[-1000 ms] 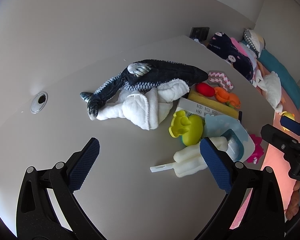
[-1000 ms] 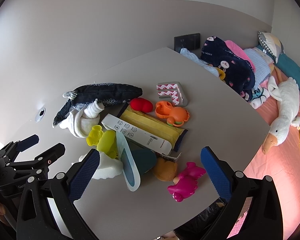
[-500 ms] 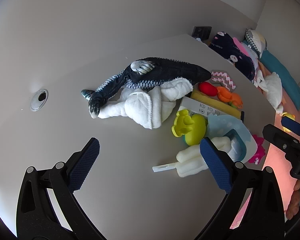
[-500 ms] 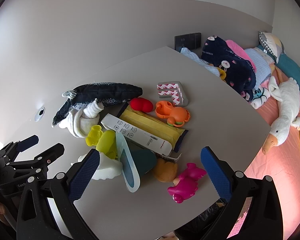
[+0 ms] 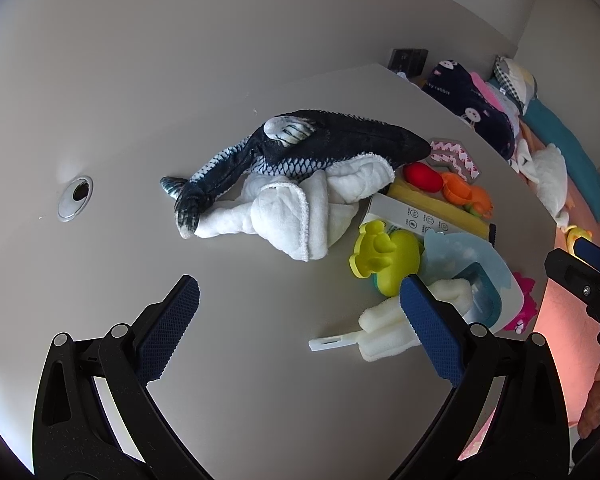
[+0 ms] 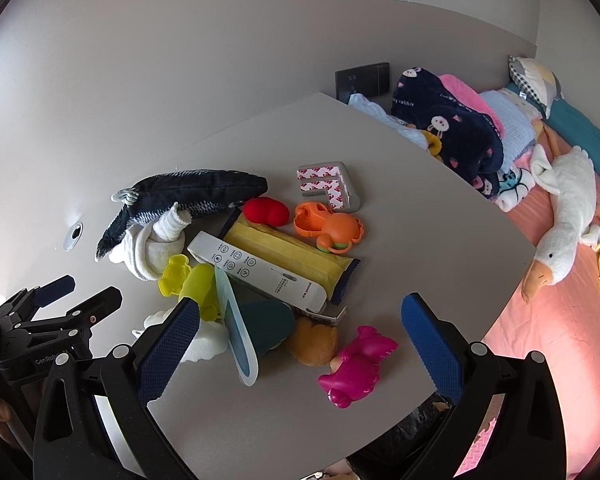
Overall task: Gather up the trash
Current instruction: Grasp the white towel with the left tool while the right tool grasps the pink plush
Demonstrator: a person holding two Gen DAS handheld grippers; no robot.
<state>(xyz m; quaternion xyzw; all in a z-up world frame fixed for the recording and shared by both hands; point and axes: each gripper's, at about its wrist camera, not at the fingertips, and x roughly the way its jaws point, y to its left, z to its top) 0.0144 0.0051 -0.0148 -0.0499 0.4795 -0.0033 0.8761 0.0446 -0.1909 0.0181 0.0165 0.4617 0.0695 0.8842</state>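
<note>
We hold both tools above the grey surface (image 6: 400, 184), each spread wide with nothing between its fingers. The left tool (image 5: 300, 308) hangs over bare surface just short of the white box (image 6: 256, 270), our landmark in the pile. The right tool (image 6: 300, 320) hangs over the near end of the pile, closer to us than the box.

The box lies flat, printed with small icons, partly on top of a yellow packet (image 6: 288, 250) that runs along its far side. Beyond the packet sit a red toy (image 6: 267, 211) and an orange crab toy (image 6: 328, 228). Left of the box lie a dark plush fish (image 5: 320, 148) and a rolled white towel (image 5: 300, 212), touching each other. A yellow-green mould (image 5: 384, 256) sits at the box's near left end, with a pale blue lid (image 6: 236, 336) tilted against it. Near the surface's edge, on our side of the box, lies a pink toy (image 6: 356, 364).
</note>
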